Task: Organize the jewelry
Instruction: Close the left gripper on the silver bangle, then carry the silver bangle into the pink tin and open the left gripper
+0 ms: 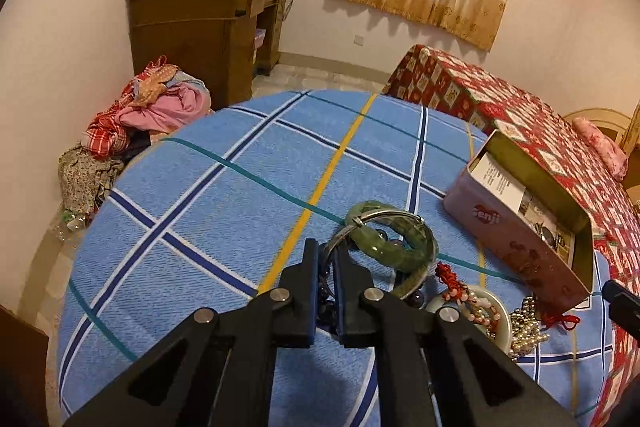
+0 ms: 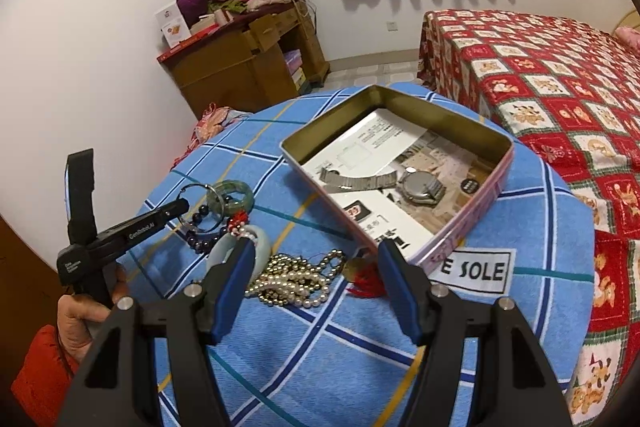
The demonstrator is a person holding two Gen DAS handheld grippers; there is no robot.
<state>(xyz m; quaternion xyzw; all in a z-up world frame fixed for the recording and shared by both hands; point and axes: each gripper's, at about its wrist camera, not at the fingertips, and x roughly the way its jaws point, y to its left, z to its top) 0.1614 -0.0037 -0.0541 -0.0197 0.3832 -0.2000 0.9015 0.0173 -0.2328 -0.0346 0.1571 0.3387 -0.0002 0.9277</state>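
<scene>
Ahead of my left claw (image 1: 327, 259), the narrow gap between its pads pinches the thin silver bangle (image 1: 384, 217) that lies over the green jade bangle (image 1: 394, 247) on the blue checked bench (image 1: 224, 195); I judge this grip is meant to lift it toward the pink tin (image 1: 516, 239) at right. Beads and pearls sit just beside.

From the right wrist, my right claw (image 2: 316, 263) hangs wide apart, holding nothing, above the pearl necklace (image 2: 292, 281). The open tin (image 2: 472, 223), near it, already holds a watch (image 2: 420, 185), so the loose pieces likely belong there too.
</scene>
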